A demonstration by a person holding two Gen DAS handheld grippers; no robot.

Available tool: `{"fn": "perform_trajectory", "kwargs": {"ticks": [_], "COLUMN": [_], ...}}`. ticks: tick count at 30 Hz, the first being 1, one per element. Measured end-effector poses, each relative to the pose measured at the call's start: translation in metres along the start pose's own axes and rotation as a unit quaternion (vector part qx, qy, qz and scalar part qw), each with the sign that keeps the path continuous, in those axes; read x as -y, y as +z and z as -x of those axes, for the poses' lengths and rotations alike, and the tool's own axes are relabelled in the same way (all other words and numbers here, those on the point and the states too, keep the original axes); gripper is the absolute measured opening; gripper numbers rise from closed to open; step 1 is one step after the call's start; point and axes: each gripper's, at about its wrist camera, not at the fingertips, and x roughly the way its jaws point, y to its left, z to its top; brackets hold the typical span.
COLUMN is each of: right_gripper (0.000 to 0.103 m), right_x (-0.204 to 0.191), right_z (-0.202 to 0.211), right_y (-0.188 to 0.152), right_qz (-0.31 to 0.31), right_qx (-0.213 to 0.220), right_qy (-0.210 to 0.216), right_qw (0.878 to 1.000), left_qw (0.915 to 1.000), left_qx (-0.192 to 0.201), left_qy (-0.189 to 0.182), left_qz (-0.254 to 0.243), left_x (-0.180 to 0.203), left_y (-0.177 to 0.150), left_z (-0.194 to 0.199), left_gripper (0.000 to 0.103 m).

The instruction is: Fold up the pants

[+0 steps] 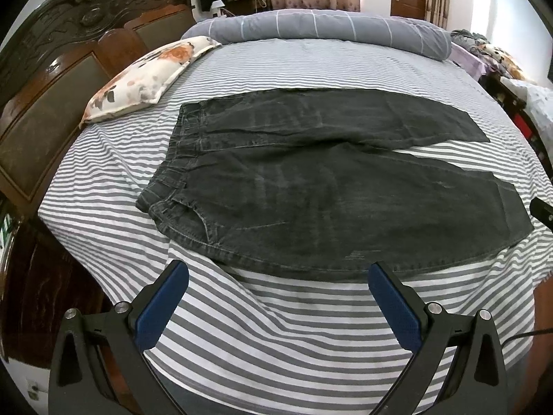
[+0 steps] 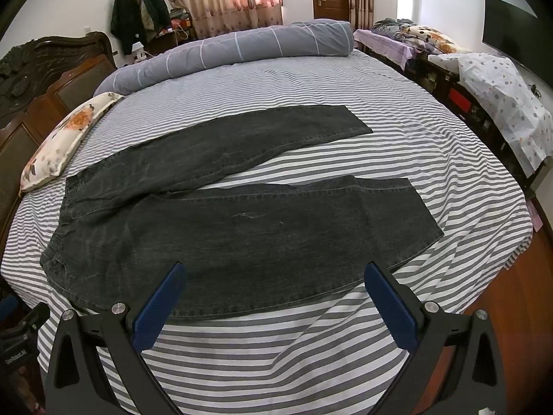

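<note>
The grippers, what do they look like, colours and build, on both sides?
Both match. The left gripper and right gripper each have two black angular plastic fingers lined with dark blue textured pads, joined by round silver pivot bolts. The black frames have triangular cut-outs. A thin black cable trails beside the left one. No sleeves or hands show.

The left claw (image 1: 278, 278) has two matte black angular arms with triangular cut-outs, each carrying a long flat textured pad in dark blue, and round silver screw heads at the pivots. A thin black cable (image 1: 525, 333) runs off beside its right arm. The right claw (image 2: 274, 280) looks the same: black frame, blue pads, silver screws.
</note>
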Motion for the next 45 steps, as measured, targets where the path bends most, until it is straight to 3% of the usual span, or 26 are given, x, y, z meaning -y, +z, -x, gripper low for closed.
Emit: {"fn": "perform_trajectory", "kwargs": {"ticks": [20, 28, 31, 45], "right_gripper": [0.102, 0.102, 0.102, 0.102], "right_x": [0.004, 0.003, 0.002, 0.0], "right_z": [-0.002, -0.007, -0.007, -0.007], "right_y": [-0.001, -0.002, -0.002, -0.003], "right_qz": [0.0, 0.016, -0.005, 0.002], "right_qx": [-0.006, -0.011, -0.007, -0.001], "right_qy": [0.001, -0.018, 0.008, 0.005], "right_qw": [1.0, 1.0, 1.0, 1.0], "left_qw": [1.0, 0.9999, 0.9999, 0.9997], "left_qx": [0.005, 0.001, 0.002, 0.002], "left_qy": [0.001, 0.002, 0.003, 0.002], "left_qz": [0.007, 0.01, 0.012, 0.025], "left_x": [-0.003, -0.007, -0.008, -0.018], "left_y": [0.004, 0.002, 0.001, -0.001], "left_z": [0.002, 0.0, -0.001, -0.01], "left_gripper": [0.103, 0.103, 0.103, 0.103]}}
